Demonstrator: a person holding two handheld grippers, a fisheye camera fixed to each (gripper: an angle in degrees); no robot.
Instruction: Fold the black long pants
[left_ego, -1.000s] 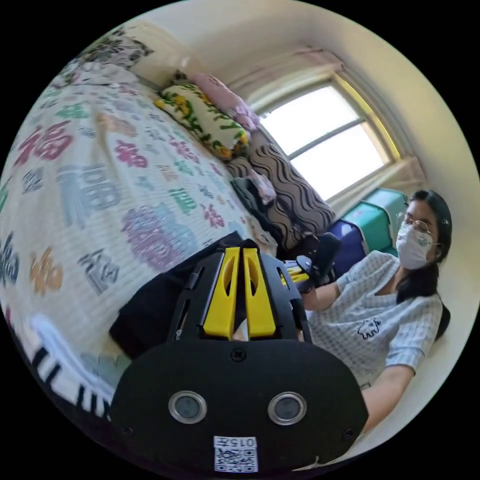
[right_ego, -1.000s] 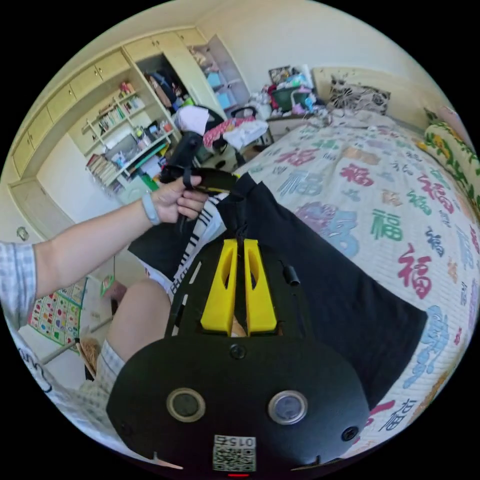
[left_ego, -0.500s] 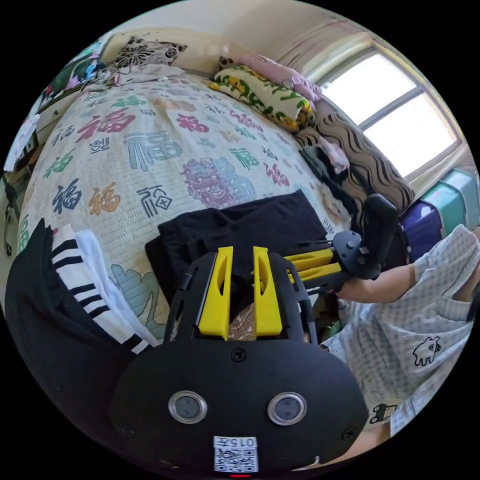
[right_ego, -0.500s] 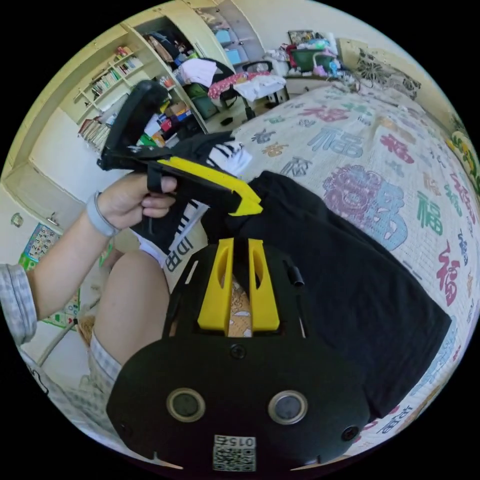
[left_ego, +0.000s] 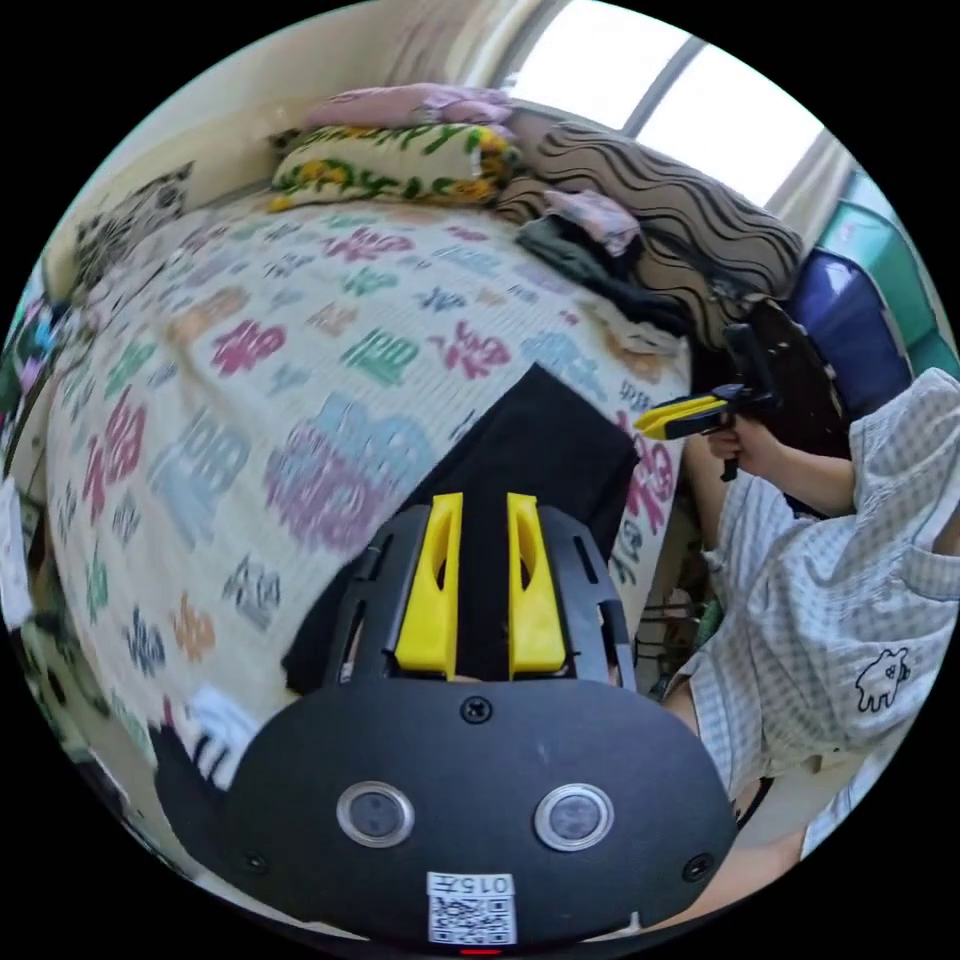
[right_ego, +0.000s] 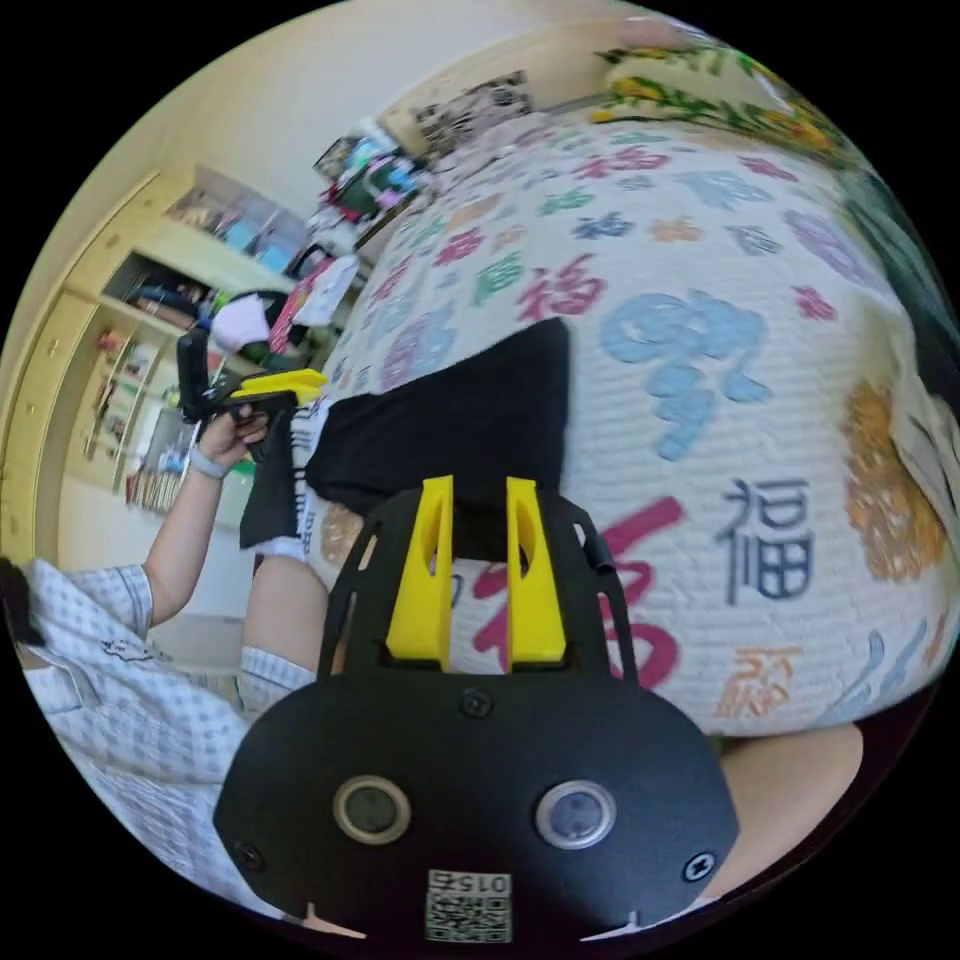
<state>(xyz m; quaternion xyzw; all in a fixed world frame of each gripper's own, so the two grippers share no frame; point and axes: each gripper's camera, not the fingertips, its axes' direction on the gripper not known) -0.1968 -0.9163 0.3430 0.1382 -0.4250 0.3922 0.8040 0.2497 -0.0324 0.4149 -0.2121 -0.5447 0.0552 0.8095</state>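
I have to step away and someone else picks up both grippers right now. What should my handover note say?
Left gripper: jaws apart, nothing between them, held above the black pants.
Right gripper: jaws apart, empty, just off the pants' near edge.
Pants: lying as a flat, folded black rectangle on the patterned bedspread, near the bed's edge by the person's side.
Done: pants look folded and let go.
Left: probably only to check the fold is neat; a striped garment lies beside them at the bed's edge.
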